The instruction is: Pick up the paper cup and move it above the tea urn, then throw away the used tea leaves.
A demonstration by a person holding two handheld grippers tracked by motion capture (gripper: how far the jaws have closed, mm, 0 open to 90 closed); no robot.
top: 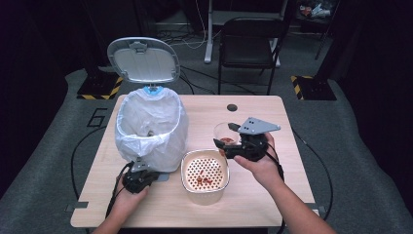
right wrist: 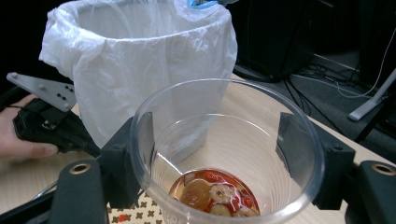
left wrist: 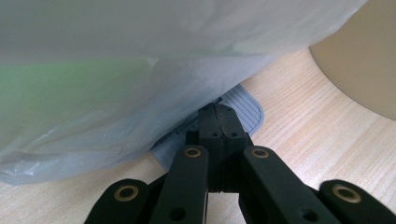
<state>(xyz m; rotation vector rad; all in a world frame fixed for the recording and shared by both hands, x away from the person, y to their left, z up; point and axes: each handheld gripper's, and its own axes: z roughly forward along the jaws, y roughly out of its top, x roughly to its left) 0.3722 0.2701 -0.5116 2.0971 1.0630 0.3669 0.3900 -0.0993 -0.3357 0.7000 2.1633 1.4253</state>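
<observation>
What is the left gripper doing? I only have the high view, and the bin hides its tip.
Observer: In the left gripper view, the left gripper has its jaws shut, tips on the bin's grey pedal.
Operator: And the cup in the right gripper, is it empty?
Observer: No. The right gripper view shows the cup holding reddish liquid with fruit slices at the bottom.
Operator: How is it gripped?
Observer: The right gripper has one jaw on each side of the cup's wall, cup upright.
</observation>
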